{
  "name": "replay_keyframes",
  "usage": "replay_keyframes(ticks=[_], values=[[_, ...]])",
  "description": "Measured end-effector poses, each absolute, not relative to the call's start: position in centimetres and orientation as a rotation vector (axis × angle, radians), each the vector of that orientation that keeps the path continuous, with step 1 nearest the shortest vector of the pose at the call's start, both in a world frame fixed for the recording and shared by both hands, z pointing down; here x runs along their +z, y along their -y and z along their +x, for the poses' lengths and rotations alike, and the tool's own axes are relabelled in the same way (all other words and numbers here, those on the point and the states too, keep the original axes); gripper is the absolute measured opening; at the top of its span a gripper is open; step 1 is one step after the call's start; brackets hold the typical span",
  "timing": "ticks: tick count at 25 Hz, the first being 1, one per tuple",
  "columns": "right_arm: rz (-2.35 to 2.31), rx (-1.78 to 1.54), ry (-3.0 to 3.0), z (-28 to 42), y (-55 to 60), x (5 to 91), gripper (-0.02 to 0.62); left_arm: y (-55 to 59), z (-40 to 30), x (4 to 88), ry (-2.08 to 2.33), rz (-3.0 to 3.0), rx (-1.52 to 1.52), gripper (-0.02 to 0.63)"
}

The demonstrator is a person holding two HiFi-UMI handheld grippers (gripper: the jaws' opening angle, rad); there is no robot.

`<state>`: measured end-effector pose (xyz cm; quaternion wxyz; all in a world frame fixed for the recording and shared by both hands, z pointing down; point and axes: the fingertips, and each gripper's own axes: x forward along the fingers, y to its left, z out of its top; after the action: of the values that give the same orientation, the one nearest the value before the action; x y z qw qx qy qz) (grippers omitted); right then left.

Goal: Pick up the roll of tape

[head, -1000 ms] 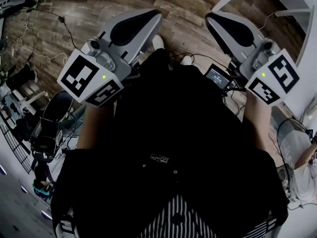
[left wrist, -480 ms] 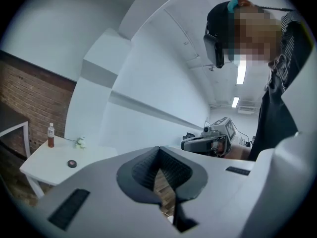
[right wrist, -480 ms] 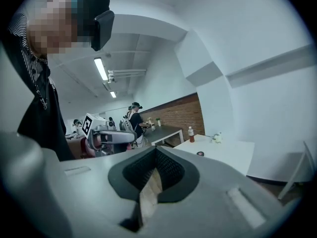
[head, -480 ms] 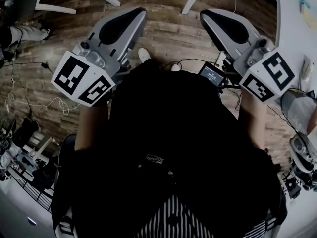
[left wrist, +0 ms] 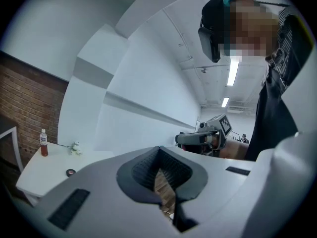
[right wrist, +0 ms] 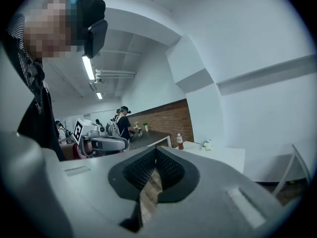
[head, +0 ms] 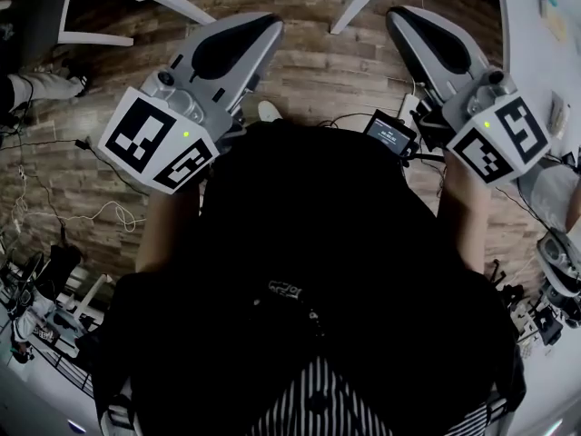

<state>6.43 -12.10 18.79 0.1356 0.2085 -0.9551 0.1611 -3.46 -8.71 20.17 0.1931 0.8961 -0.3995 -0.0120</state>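
Tape (left wrist: pixel 71 172): one roll, small and dark, flat on the white counter (left wrist: pixel 34 175). Only the left gripper view shows it. It sits low at that view's left, well apart from the left claw (left wrist: pixel 159 157) and off to the side of its jaws, not in line with them.

Left claw: jaws pressed together, nothing pinched. Only wood floor (head: pixel 309 71) shows through the notch in the pads.

Right claw (right wrist: pixel 156 155): the same, jaws pressed together and empty. The tape can't be made out in the right gripper view.

Head view: both claws are held out ahead of the person's dark torso, left claw (head: pixel 265 27) and right claw (head: pixel 401 18), over the floor and apart from each other. Neither is above the counter. Each claw also shows in the other's gripper view.

Counts:
- tape: 1
- claws: 2
- bottle (left wrist: pixel 44 143): 1, upright on the counter, farther back than the tape
- white sprig (left wrist: pixel 76 148): 1, just beside the bottle
- small screen (head: pixel 390 136): 1, at the person's front near the right claw

The right gripper view shows the same bottle (right wrist: pixel 180 142) and sprig (right wrist: pixel 205 145) pair on the counter (right wrist: pixel 225 157).
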Motion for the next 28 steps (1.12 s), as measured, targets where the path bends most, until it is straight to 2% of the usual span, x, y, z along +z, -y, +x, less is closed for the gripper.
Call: replay_keyframes(ticks=[10, 15, 21, 28], values=[[0.565, 0.480, 2.738, 6.1, 9.0, 21.7, 0.005, 5.2, -3.3, 22.6, 1.153, 2.491, -0.049, 0.006], [0.447, 0.547, 2.800, 1.5, 6.9, 19.9, 0.005, 3.4, -6.6, 21.7, 1.220, 2.473, -0.093, 0.006], [0.419, 0.535, 2.824, 10.3, 1.5, 20.3, 0.005, -3.2, 2.4, 22.2, 1.238, 2.474, -0.074, 0.006], [0.314, 0.513, 2.844, 10.0, 2.6, 20.9, 0.005, -3.5, 2.3, 22.6, 1.347, 2.417, -0.086, 0.006]])
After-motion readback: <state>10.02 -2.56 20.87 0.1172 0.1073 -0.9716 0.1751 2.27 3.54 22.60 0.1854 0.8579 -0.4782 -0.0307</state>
